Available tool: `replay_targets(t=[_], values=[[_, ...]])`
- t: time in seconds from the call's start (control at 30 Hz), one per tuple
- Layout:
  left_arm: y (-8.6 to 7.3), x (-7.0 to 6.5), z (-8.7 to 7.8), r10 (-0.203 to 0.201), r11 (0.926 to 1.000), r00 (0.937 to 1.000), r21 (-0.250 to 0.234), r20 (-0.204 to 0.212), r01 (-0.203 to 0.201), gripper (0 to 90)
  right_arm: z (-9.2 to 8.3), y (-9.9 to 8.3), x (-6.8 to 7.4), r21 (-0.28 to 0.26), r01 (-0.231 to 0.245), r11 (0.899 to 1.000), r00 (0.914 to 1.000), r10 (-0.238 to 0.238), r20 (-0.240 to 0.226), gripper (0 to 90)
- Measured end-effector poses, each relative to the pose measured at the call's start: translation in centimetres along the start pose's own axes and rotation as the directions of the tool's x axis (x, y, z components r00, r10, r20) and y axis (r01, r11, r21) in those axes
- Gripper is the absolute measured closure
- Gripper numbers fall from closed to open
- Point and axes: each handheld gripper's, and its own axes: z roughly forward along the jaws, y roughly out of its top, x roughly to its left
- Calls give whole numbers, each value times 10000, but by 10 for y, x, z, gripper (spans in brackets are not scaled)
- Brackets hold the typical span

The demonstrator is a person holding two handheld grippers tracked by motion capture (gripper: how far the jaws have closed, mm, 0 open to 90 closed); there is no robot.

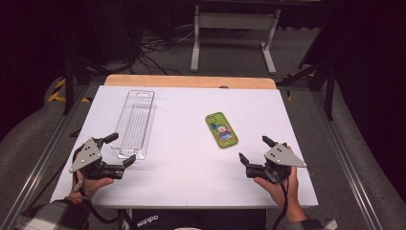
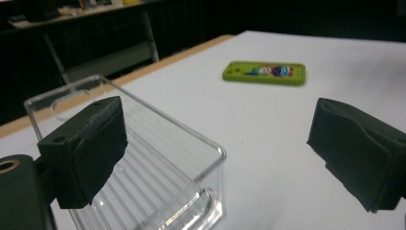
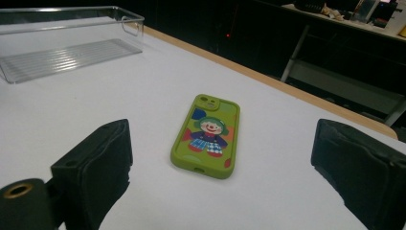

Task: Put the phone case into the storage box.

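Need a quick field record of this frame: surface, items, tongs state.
surface: white table, wood strip at far edge
tray: clear plastic tray, empty, left side
phone: green phone with cartoon case, flat, right of centre
left tongs: open, at tray's near end, holding nothing
right tongs: open, near side of phone, holding nothing

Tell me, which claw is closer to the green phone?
The right claw. The green phone lies just ahead of it; the left claw sits by the clear tray.

We are noting a clear glossy ribbed plastic tray (image 1: 136, 122), a matt green phone case (image 3: 207, 135), and a smooth white tabletop (image 1: 191, 177) edged in wood.
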Motion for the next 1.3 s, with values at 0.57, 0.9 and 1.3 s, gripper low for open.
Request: replay_targets(t=[0.57, 0.9, 1.3], values=[[-2, -4, 2, 385, 9974, 9992, 610, 113, -391, 40, 83, 48, -13, 2544, -574, 9654, 9934, 806, -818, 57], [-5, -10, 5, 537, 9930, 9982, 1038, 269, -562, 50, 162, 63, -26, 4625, -621, 8845, 9866, 1245, -1057, 95], [-10, -12, 2, 520, 9902, 9983, 1283, 281, -552, 51, 234, 54, -30, 6177, -1089, 7788, 9833, 1756, -481, 103]])
